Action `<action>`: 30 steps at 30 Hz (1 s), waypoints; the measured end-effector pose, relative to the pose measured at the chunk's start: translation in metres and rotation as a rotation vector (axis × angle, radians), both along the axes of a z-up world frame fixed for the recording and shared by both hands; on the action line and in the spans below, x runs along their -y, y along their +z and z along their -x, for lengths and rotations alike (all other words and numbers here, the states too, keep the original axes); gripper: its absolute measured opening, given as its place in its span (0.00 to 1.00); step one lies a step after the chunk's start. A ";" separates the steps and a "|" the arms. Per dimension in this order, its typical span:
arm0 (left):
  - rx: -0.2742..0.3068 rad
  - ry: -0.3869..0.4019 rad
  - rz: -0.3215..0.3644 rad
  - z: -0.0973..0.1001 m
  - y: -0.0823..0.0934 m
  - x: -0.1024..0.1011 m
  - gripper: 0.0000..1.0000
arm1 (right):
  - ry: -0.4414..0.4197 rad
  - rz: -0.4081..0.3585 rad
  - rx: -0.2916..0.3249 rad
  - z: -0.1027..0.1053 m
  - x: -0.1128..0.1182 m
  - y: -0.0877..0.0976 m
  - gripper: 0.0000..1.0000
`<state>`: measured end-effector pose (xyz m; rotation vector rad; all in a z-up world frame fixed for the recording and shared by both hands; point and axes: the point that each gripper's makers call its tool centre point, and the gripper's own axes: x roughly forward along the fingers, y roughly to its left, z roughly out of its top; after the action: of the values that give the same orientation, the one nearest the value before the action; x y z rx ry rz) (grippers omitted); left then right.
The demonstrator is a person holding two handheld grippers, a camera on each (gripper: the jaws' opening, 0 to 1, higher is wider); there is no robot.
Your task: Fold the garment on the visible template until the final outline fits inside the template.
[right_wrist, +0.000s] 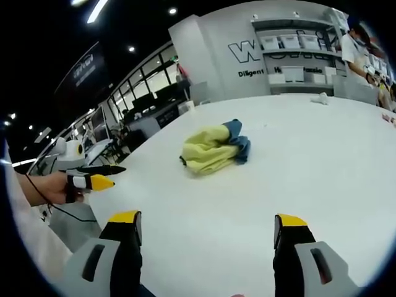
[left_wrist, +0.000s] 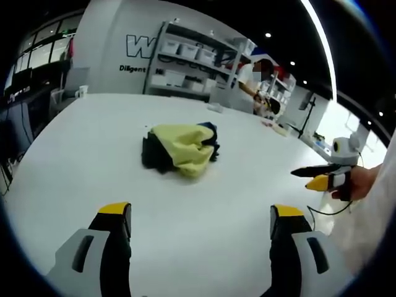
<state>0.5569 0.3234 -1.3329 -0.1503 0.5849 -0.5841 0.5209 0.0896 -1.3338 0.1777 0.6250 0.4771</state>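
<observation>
The garment (left_wrist: 180, 147) is a crumpled heap, so a lot of it is hidden under itself. You can see yellow cloth on top, some blue cloth poking out, and in the left gripper view a dark part at the heap's 9 o'clock side. No sleeves, collar or hem can be made out, so I cannot tell what kind of garment it is or which end is which. I cannot make out any template lines on the table (left_wrist: 80, 161) either (it just looks plain white).

In the left gripper view the heap sits on the table a little above the middle, toward 12 o'clock from the jaws. Its long way runs about from 9 o'clock to 3 o'clock, with the blue bit at the 2 o'clock end. In the right gripper view the garment (right_wrist: 213, 148) sits at about 11 o'clock from the jaws, and it stretches from 8 o'clock up to 2 o'clock, blue end at the upper right.

The left gripper (left_wrist: 201, 223) has its jaws spread wide apart with nothing between them. It is well apart from the heap. The right gripper (right_wrist: 207, 230) is spread wide too, with only bare table between the jaws.

Each gripper also peeks into the other view, held in a hand at the edge: the right one at 3 o'clock in the left gripper view, the left one at 9 o'clock in the right gripper view. Both are partly cut off.

Far back there are shelves (left_wrist: 192, 59) with white boxes and a person (left_wrist: 260, 83), small and blurry.
</observation>
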 end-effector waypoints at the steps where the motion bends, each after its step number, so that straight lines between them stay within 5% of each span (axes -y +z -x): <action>1: -0.001 -0.002 0.001 0.000 0.000 0.000 0.92 | -0.001 0.002 0.000 0.000 0.000 0.000 0.86; 30: 0.028 -0.056 0.043 -0.010 0.006 0.004 0.90 | 0.023 0.020 0.035 -0.009 -0.018 0.020 0.81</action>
<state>0.5669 0.3193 -1.3267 -0.1661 0.5508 -0.6521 0.5297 0.1075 -1.3139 0.1435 0.5975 0.4947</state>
